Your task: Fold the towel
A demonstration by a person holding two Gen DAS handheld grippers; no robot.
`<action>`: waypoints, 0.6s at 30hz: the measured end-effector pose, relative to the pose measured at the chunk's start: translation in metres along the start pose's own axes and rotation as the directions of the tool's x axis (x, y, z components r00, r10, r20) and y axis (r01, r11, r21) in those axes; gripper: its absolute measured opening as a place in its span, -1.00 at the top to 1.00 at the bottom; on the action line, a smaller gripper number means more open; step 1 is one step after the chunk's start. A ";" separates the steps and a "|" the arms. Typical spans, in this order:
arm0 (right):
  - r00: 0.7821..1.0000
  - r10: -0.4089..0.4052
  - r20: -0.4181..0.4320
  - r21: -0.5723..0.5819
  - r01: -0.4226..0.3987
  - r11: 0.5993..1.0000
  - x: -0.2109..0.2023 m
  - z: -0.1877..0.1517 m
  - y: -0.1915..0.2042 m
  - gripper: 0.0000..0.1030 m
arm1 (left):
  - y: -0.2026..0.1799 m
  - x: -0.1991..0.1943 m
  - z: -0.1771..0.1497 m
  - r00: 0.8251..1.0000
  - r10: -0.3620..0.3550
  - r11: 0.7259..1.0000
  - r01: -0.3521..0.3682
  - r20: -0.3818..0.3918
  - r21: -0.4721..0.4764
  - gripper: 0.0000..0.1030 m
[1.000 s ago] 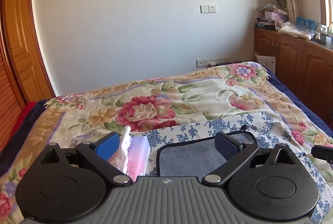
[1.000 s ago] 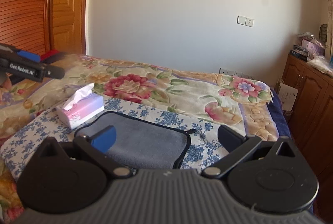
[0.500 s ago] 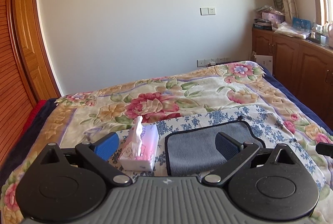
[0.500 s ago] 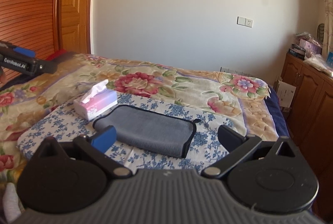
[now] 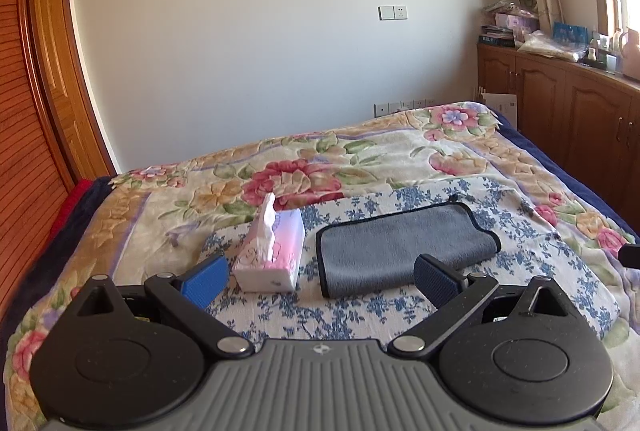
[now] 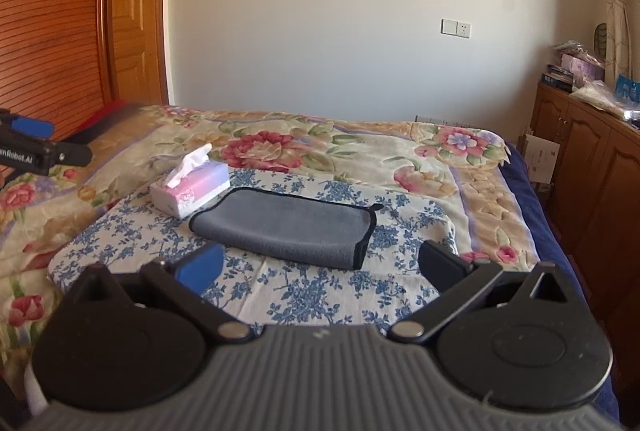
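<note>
Two grippers, both spread wide and holding nothing: left gripper (image 5: 320, 277) and right gripper (image 6: 324, 263) raised above the near edge of the bed (image 5: 400, 151), pointing forward and slightly down, neither touching cloth. Just beyond the fingertips, blue-flowered cloth (image 5: 360, 307) laid over the floral blanket. On that cloth, grey towel (image 6: 284, 227) with dark trim, lying as a flat, narrow band; appears already doubled, with stacked edges at its right end in the right wrist view, so task judged largely done or awaiting one more fold. Tissue box (image 5: 272, 251) close beside the towel's left end, apparently not touching. Risks if another fold is tried: a pinch taking only the top layer and peeling the fold open; a jaw catching the flowered cloth underneath and dragging it along; left gripper nudging the tissue box on approach because of the narrow gap; soft bedding sinking under pressure and skewing the edges. Farther back, bare wall, wooden door at left, cabinets at right.
</note>
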State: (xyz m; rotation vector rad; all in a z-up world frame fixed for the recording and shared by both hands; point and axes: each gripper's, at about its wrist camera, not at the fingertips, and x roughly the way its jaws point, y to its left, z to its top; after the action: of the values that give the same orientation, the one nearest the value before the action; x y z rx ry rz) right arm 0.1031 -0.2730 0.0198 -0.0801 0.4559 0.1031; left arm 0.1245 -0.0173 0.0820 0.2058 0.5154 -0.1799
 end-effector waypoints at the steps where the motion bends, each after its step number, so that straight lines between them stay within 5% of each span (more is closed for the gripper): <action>1: 1.000 -0.002 0.001 -0.004 0.002 1.000 -0.001 -0.001 0.001 -1.00 | 0.000 0.000 -0.003 1.000 -0.003 1.000 0.003 -0.005 -0.003 -0.96; 18: 1.000 -0.018 -0.011 0.000 0.018 1.000 -0.014 -0.038 0.019 -1.00 | -0.012 -0.013 -0.056 0.999 -0.019 0.998 0.016 -0.048 -0.054 -0.97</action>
State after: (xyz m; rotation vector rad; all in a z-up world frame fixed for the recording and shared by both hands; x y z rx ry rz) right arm 0.0720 -0.2595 -0.0087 -0.0850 0.4661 0.0851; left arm 0.0841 -0.0139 0.0390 0.1540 0.5701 -0.1781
